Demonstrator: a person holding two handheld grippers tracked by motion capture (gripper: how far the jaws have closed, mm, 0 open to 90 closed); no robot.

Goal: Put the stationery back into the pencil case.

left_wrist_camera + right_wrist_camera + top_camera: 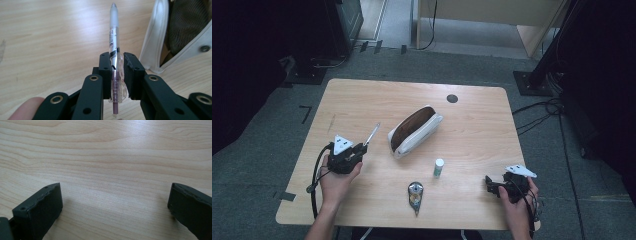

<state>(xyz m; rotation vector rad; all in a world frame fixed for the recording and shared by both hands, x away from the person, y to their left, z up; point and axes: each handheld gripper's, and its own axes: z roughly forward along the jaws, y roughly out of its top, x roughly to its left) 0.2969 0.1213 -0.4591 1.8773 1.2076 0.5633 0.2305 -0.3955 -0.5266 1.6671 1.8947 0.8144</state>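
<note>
My left gripper is shut on a clear pen with a frosted cap, which sticks out past the jaws toward the far right. An open white pencil case with a brown lining lies at the table's middle, just right of the pen tip. My right gripper rests at the front right of the table, jaws wide open over bare wood with nothing between them.
A small white and green tube stands upright in front of the case. A round metal tool with a pointed tip lies near the front edge. A dark round hole marks the wooden table at the back.
</note>
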